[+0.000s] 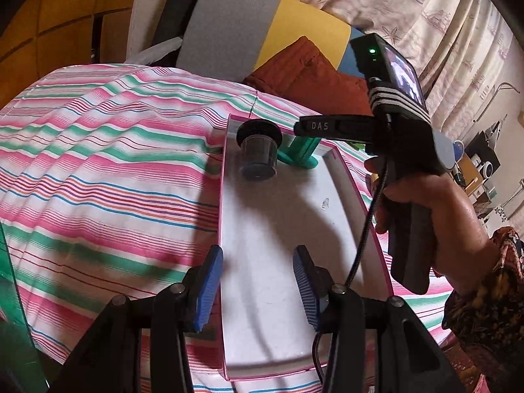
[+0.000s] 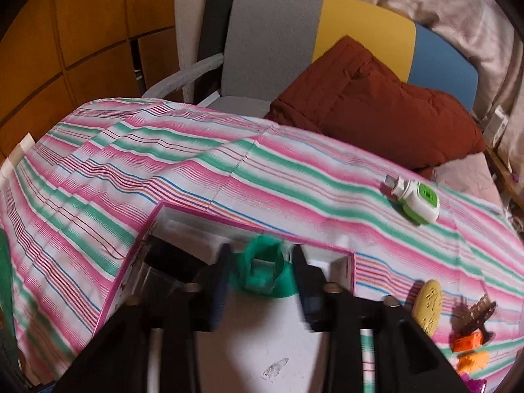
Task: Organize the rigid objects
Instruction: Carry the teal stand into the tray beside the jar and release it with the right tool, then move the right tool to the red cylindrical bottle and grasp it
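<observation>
A white tray with a pink rim (image 1: 226, 216) lies on the striped cloth. At its far end stand a clear jar with a black lid (image 1: 258, 150) and a green plastic cup (image 1: 299, 154). My left gripper (image 1: 258, 291) is open and empty, low over the tray's near end. My right gripper (image 2: 262, 291) is open, its fingers (image 2: 304, 288) on either side of the green cup (image 2: 262, 271), which rests on the tray (image 2: 203, 219); the jar (image 2: 163, 268) stands to its left. In the left wrist view the right gripper (image 1: 304, 126) reaches over the cup.
On the cloth to the right lie a white and green device (image 2: 416, 199), a yellow oval piece (image 2: 427, 304), a brown hair clip (image 2: 476, 317) and orange toys (image 2: 468, 344). A brown cushion (image 2: 376, 108) and a grey, yellow and blue chair (image 2: 278, 42) stand behind.
</observation>
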A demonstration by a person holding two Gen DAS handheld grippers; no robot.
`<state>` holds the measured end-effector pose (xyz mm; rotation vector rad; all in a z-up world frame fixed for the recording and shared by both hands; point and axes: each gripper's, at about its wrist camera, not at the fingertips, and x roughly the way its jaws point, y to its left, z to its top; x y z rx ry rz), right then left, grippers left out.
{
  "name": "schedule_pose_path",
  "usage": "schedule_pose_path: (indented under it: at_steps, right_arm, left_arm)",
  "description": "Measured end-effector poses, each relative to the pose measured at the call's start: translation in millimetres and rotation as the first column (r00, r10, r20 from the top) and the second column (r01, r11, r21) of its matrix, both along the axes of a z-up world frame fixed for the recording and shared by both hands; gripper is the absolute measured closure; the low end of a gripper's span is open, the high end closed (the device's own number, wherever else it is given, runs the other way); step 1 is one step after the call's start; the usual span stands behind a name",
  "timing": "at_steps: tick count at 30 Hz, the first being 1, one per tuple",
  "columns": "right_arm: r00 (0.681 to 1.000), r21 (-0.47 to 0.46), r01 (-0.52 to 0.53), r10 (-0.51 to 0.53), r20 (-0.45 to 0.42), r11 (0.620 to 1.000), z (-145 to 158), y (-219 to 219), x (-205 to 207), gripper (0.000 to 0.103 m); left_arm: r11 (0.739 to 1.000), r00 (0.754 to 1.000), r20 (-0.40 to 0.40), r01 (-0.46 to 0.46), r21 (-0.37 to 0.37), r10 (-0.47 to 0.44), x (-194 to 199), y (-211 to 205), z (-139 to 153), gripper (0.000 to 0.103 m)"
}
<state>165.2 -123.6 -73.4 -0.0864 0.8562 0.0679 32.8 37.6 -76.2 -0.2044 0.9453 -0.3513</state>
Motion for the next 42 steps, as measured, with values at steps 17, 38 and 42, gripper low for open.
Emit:
schedule_pose_path:
  at_steps: [17, 38, 42]
  right_arm:
    - [0.993, 0.049, 0.069, -0.073, 0.094, 0.996, 36, -83, -110, 0.043]
    - [0.904, -0.019, 0.425, -0.424, 0.051, 0.905, 6, -282, -219, 0.043]
    - [0.867, -0.001, 0.498, -0.497, 0.040, 0.867, -3, -313, -228, 0.043]
  left_arm:
    - [0.996, 0.996, 0.012, 0.087, -0.003, -0.087, -13, -38, 4, 0.058]
    - [0.950, 0.948, 0.054, 0.310, 0.046, -0.313, -50, -121, 17, 0.058]
    - [0.938, 0.937, 0.047, 0.344, 0.052, -0.346, -54, -136, 17, 0.058]
